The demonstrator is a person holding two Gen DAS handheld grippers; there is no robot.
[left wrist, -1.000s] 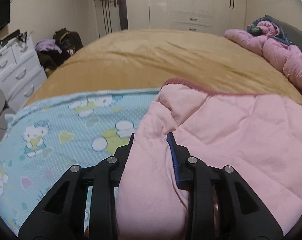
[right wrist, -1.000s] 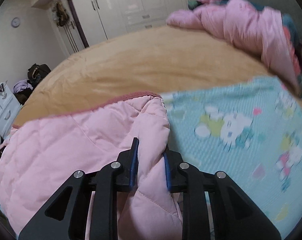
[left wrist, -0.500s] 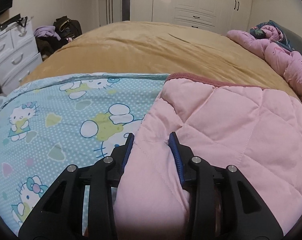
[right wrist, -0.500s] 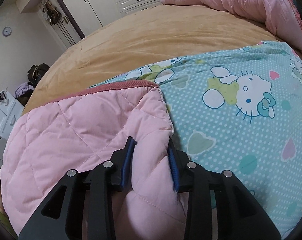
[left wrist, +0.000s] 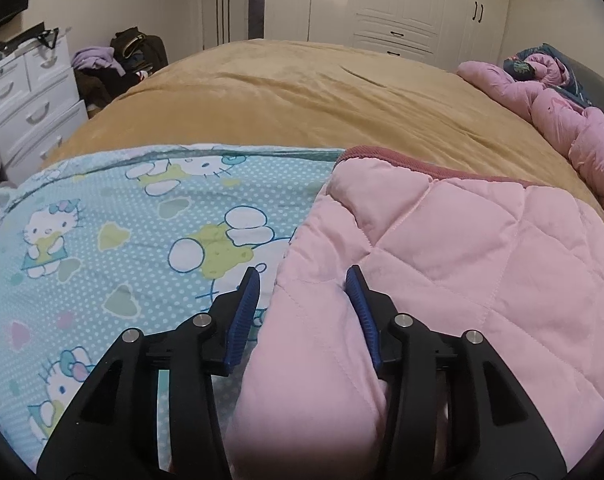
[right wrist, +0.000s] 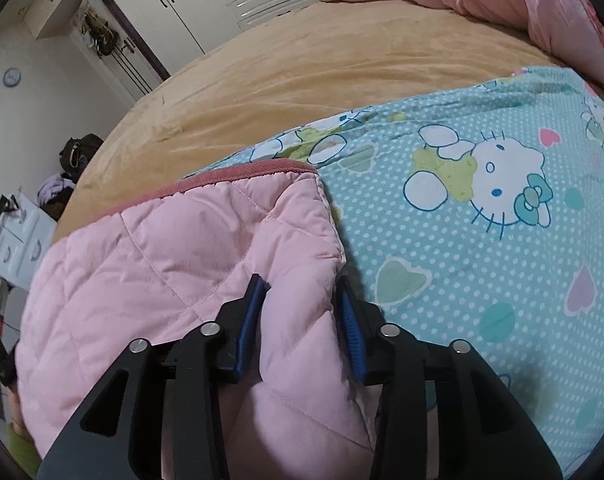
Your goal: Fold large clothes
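Observation:
A large quilt lies on the bed with its pink quilted side [left wrist: 462, 260] folded over its light-blue cartoon-cat side [left wrist: 121, 240]. My left gripper [left wrist: 304, 276] straddles the left edge of the pink fold. Its jaws are opening: the left pad stands clear of the cloth and the right pad only rests against it. In the right wrist view the pink layer [right wrist: 161, 260] ends at a corner beside the blue print [right wrist: 482, 240]. My right gripper [right wrist: 299, 284] is around that right edge. Its jaws are opening too, and the puffy fold sits loosely between the blue pads.
The quilt rests on a tan bedcover [left wrist: 302, 92]. A bunched pink duvet [left wrist: 562, 120] lies along the bed's right side. Beyond the bed are white wardrobes [left wrist: 382, 0]. A white drawer unit [left wrist: 25, 96] and a heap of clothes and bags [left wrist: 121, 60] stand at the left.
Both pairs of jaws have spread apart, and the pinched pink folds have slackened and puffed out. The right gripper has sunk slightly toward the bed.

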